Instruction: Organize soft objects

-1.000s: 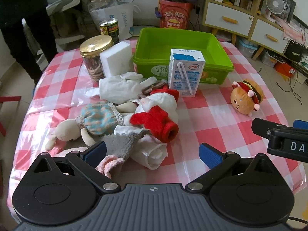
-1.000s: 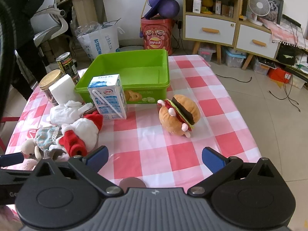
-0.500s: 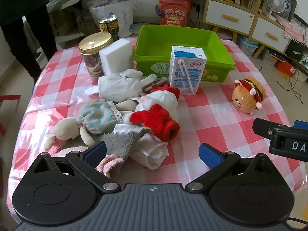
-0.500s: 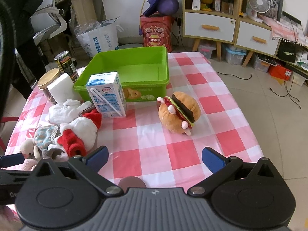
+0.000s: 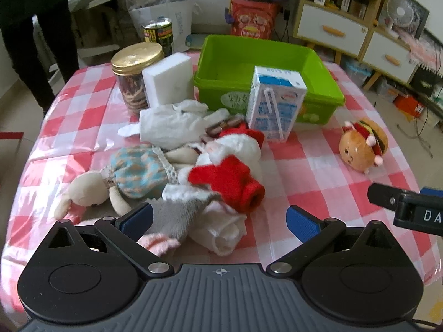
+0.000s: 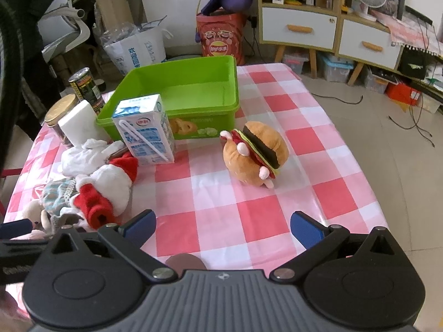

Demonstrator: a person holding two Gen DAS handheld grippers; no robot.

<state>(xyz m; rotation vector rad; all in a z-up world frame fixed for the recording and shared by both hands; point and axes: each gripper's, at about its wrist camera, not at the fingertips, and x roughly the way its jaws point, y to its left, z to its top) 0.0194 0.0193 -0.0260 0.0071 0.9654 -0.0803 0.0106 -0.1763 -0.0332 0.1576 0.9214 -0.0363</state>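
An empty green bin point(image 5: 265, 63) point(image 6: 180, 94) stands at the back of the checked table. In front of it lies a heap of soft things: a white cloth point(image 5: 169, 121), a rabbit doll in a blue dress point(image 5: 130, 174), a red and white Santa plush point(image 5: 229, 166) point(image 6: 108, 188), and grey and white socks point(image 5: 199, 218). A burger plush point(image 5: 362, 146) point(image 6: 257, 155) sits apart on the right. My left gripper point(image 5: 218, 221) is open just above the socks. My right gripper point(image 6: 223, 227) is open, short of the burger plush.
A milk carton point(image 5: 274, 102) point(image 6: 144, 132) stands before the bin. A gold-lidded jar point(image 5: 135, 74), a white sponge block point(image 5: 169, 80) and a tin can point(image 5: 159, 36) stand at the back left. A person in dark clothes point(image 5: 33, 27) is beyond the table's left corner.
Both views have drifted slightly back and up from the table. No object has moved, and both grippers stay open.
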